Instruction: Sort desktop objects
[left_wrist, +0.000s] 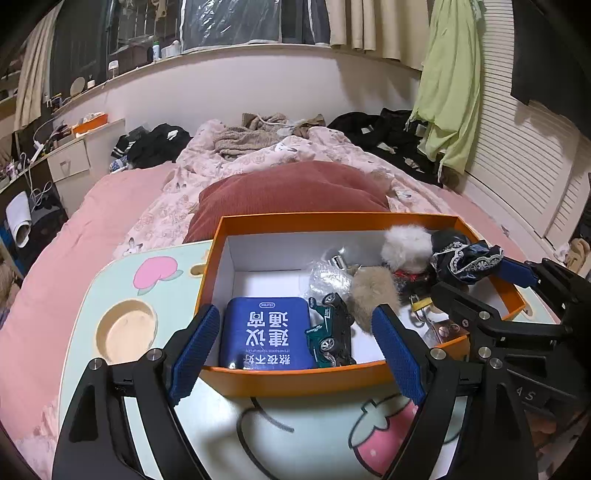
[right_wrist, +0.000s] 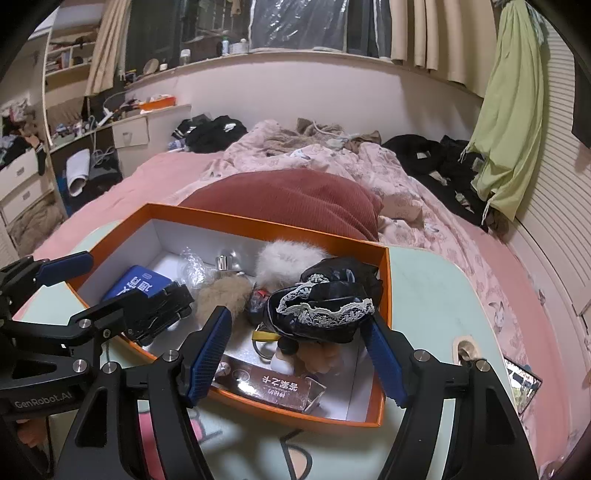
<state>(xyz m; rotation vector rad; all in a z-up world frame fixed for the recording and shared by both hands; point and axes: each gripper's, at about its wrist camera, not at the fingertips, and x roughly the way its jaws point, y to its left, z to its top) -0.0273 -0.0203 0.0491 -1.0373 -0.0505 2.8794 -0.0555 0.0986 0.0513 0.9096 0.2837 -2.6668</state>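
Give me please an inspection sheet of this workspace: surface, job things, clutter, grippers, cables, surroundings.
Surface: pastel lap table on the bed.
Job's things: orange box holds blue tin, green toy car, fur pompoms, black lace cloth, brown card box.
Clutter: plastic wrap in box.
Grippers: left gripper open at box front; right gripper open, empty, over the box.
Cables: white cords by desk.
Surroundings: red pillow, clothes on bed.

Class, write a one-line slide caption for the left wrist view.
Open left tongs hover at the near wall of an orange box holding a blue tin, green toy car and fluffy toys.
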